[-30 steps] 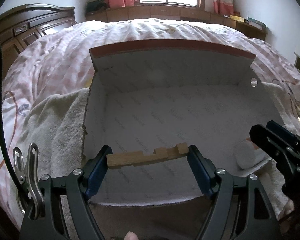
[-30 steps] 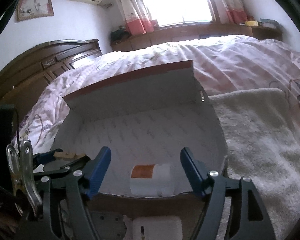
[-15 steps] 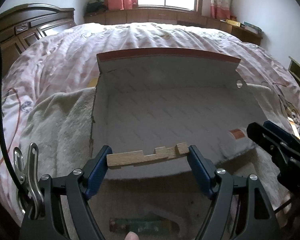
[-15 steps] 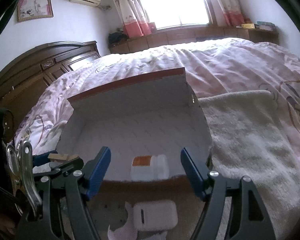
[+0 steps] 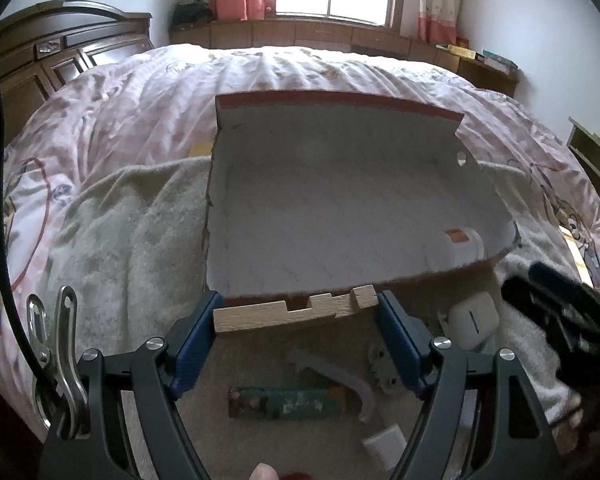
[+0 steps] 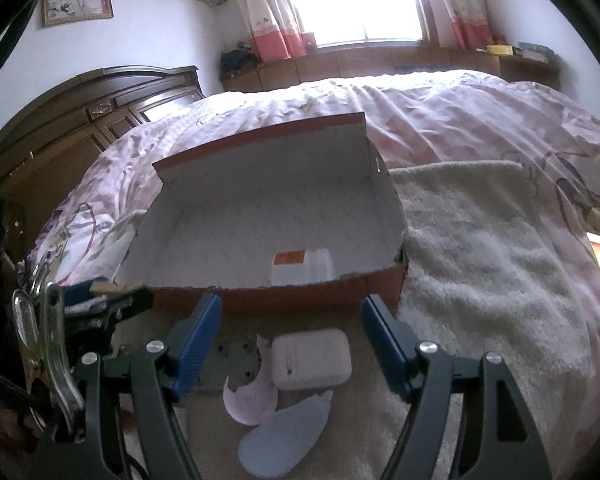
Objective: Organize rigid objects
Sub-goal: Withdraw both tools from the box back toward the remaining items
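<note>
Between the left hand-held gripper [image 5: 296, 314] pads, a notched wooden block [image 5: 294, 311] is being clamped, hovering before the open box [image 5: 340, 208]. Beyond the right hand-held gripper's [image 6: 292, 340] wide, empty jaws, a white case [image 6: 310, 358] is lying just short of that box, on the towel [image 6: 480, 248].

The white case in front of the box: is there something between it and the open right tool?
Nothing visible blocks it. The white case lies on the towel between and just ahead of the right tool, whose pads stand apart and empty. Only pale curved pieces lie against its near-left side.
</note>
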A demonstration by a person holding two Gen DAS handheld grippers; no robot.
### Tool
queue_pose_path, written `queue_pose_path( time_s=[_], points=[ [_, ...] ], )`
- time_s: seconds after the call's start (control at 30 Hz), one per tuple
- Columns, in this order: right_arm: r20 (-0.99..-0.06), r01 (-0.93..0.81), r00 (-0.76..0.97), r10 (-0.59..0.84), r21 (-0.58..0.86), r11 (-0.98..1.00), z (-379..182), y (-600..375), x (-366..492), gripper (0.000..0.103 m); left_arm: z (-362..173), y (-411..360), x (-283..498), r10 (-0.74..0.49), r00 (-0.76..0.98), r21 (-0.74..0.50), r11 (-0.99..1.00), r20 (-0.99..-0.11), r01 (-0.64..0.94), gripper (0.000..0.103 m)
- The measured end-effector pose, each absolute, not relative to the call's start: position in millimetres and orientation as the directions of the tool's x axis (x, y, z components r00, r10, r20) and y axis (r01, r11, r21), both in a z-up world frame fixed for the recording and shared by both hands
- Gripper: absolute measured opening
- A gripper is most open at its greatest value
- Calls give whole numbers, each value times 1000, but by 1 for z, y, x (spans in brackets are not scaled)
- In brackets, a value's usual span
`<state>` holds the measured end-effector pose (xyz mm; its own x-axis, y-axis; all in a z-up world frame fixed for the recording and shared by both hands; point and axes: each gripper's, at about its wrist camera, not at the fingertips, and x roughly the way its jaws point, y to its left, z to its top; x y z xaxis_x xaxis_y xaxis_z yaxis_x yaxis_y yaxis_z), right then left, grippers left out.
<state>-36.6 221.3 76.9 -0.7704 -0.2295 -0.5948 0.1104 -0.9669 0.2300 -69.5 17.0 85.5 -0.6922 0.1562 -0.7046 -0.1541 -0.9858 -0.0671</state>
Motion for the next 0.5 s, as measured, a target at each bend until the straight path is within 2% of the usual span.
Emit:
queue_pose_path(
  time_s=[0.3,0.5],
  points=[
    [-608,87,-762,-221,241,-966,71,230,-33,76,78,32,-107,133,-688,-30,-987,-714,-159,79],
    [-628,78,-746,-220,245,-966,62,232,-36,76,69,32,-111,151,-669,-58,-985,-727,-160,79]
  ],
)
